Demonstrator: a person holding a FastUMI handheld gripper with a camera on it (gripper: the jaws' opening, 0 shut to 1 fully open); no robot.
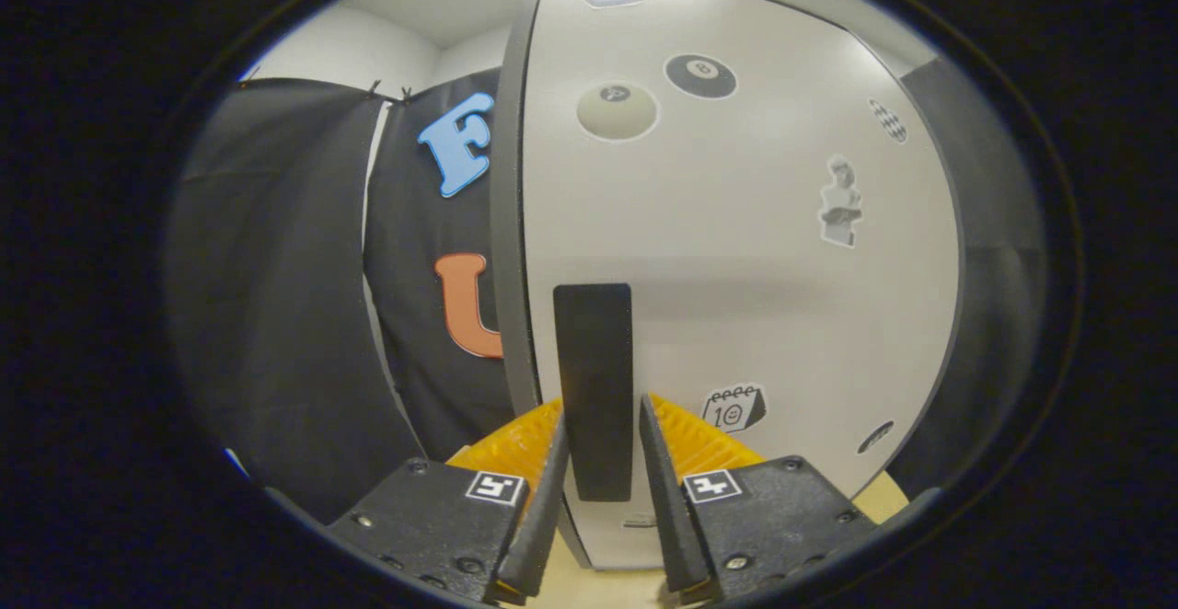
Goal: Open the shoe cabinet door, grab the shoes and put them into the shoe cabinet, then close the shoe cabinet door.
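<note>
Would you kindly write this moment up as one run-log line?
phase: at door | gripper: open, fingers either side of black handle, contact unclear | cabinet door: looks closed, stickers on front | shoes: not yet loaded

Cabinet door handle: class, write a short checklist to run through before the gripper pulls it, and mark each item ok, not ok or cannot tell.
1. Handle lies between the gripper fingers: ok.
2. Fingers pressing on the handle: cannot tell; a thin gap shows on the right.
3. Cabinet door closed, ready to open: cannot tell.
4. Handle upright, in line with the fingers: ok.
5. Shoes ready nearby: cannot tell.
</note>
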